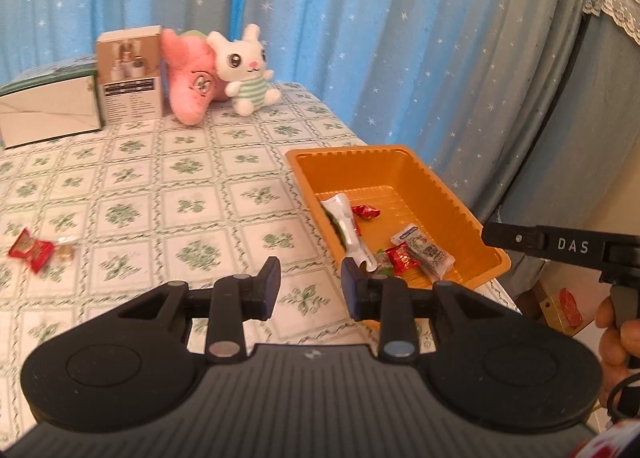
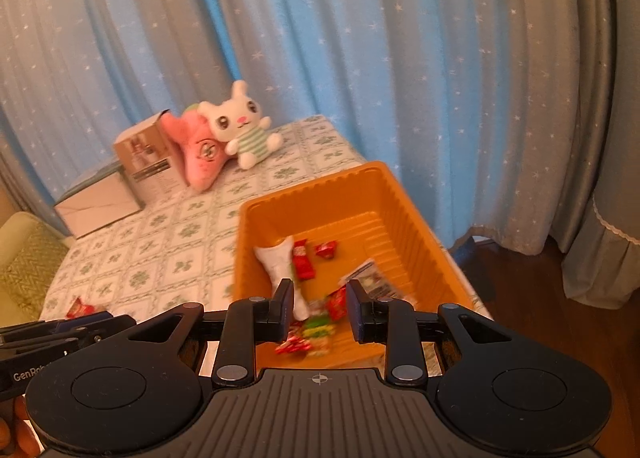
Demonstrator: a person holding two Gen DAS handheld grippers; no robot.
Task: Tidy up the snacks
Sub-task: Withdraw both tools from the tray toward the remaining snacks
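Orange tray [image 1: 460, 194]: plastic, ribbed walls, at the right-hand edge of the tabletop [image 1: 160, 186], close to the starry curtain; it already holds several wrapped snacks.
Snacks in tray: a long white packet [image 1: 346, 224], small red sweets [image 1: 366, 212], a clear printed sachet [image 1: 424, 248] and a red-and-green cluster at the near wall.
Snacks left out: a red wrapped sweet [image 1: 30, 254] with a small pale gold one [image 1: 66, 252] touching it, far over on the left of the tabletop, well apart from the tray.
Left tongs [image 1: 310, 284]: spread, nothing between the pads, held above the tabletop just beside the tray's near-left corner.
Right tongs [image 2: 318, 304]: spread and empty, hovering over the near end of the tray with snacks lying below the gap.
Step in hand (judgement): the drop into the tray looks done; the next pick is probably the pair on the left, the left tongs' side.
Doing it well: come down over the red sweet with the pads straddling its narrow width, not its length, and close on the body rather than the twisted wrapper ends, which would slip. Take one sweet at a time, since the gold one touches it and may drag along.
Long axis, red sweet: runs from upper left to lower right in the left wrist view, lying flat.
Long axis, white packet: lies flat, running from the tray's far-left part towards its near wall.
Background: a plush rabbit [image 1: 244, 66], a pink cushion and two boxes at the far edge, out of the way.
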